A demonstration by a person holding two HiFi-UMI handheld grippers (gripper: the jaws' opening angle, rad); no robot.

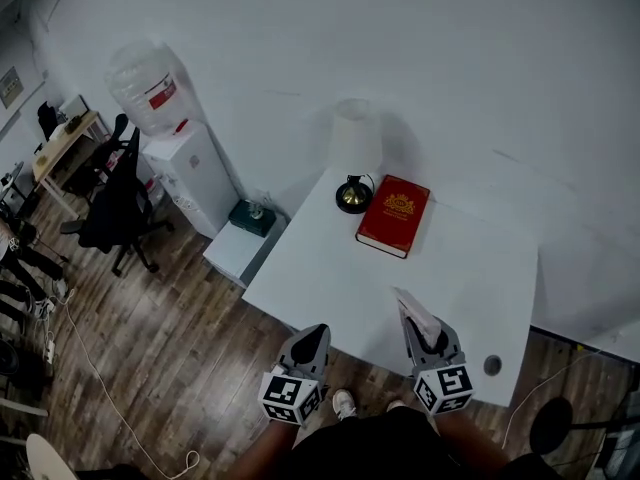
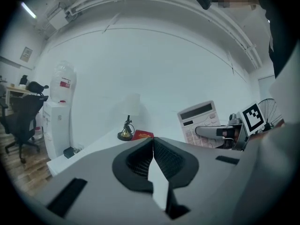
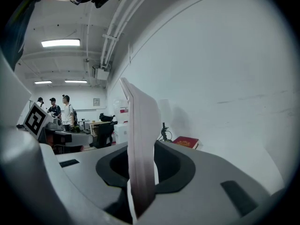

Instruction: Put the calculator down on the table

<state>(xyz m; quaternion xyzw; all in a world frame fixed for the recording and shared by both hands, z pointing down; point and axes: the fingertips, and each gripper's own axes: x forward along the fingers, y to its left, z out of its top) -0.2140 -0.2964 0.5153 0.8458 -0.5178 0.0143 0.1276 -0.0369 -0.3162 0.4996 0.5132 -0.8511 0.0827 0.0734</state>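
The white calculator (image 1: 417, 315) stands on edge between the jaws of my right gripper (image 1: 418, 326), which is shut on it just above the near part of the white table (image 1: 330, 268). In the right gripper view the calculator (image 3: 139, 149) shows edge-on, rising out of the gripper (image 3: 140, 177). The left gripper view shows its keys and display (image 2: 199, 120) off to the right. My left gripper (image 1: 316, 336) hovers by the table's near left edge; its jaws (image 2: 153, 143) are shut with nothing between them.
A red book (image 1: 394, 214) and a white-shaded lamp with a brass base (image 1: 353, 194) sit at the table's far side. A cable hole (image 1: 492, 365) is near the front right corner. To the left stand a water dispenser (image 1: 188, 173), a low white stand (image 1: 238, 250) and an office chair (image 1: 118, 206).
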